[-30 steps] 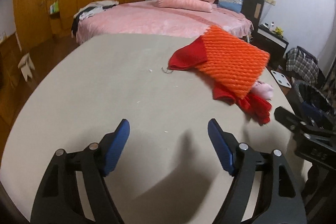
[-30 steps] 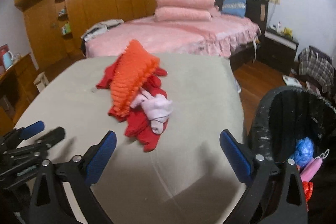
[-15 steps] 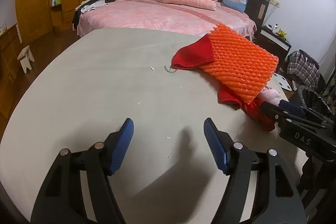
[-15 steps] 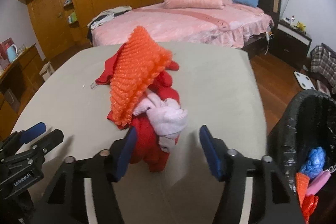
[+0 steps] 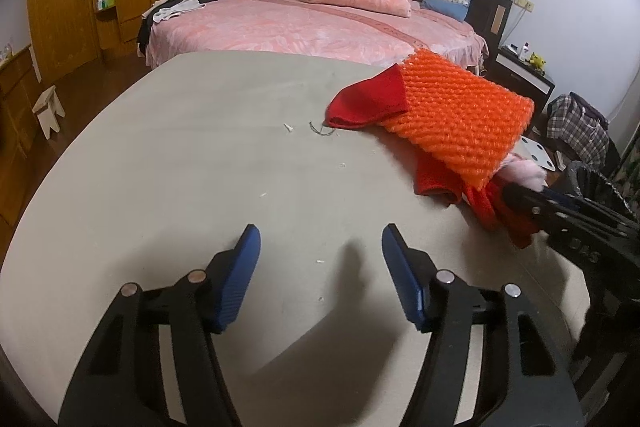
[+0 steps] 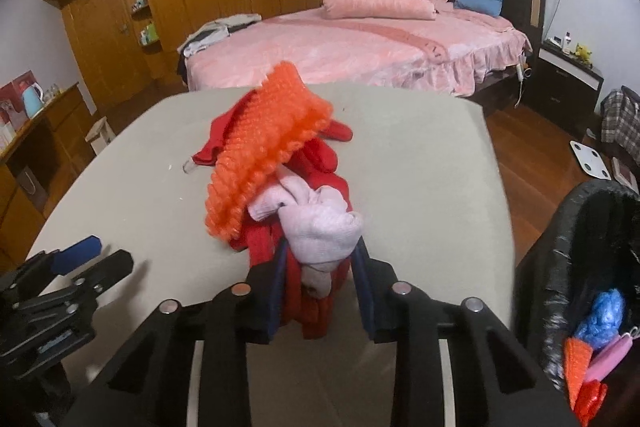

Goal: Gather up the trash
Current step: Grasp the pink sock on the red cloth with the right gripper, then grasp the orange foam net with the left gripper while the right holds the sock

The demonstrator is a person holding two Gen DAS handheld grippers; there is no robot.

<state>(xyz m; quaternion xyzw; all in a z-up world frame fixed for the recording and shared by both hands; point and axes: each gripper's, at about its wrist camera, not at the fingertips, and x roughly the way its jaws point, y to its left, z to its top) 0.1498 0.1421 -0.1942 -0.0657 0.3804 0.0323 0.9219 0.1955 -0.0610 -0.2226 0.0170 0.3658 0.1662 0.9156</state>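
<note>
Just ahead of the blue-padded right gripper [image 6: 320,267], a pale pink sock [image 6: 320,223] is lying on red cloth [image 6: 308,303], an orange bubble-textured net [image 6: 264,147] showing beyond. Off to the tool's right, a black bin [image 6: 576,267] is showing blue, pink and orange scraps.

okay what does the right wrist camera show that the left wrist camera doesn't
Only the right wrist view: the inside of the black bin with blue, pink and orange trash, and the right gripper closing around the pale pink sock and red cloth.
Only the left wrist view: the left gripper, nothing between its closing jaws, and small white scraps on the table.
Both: the orange foam net, the pink bed.
</note>
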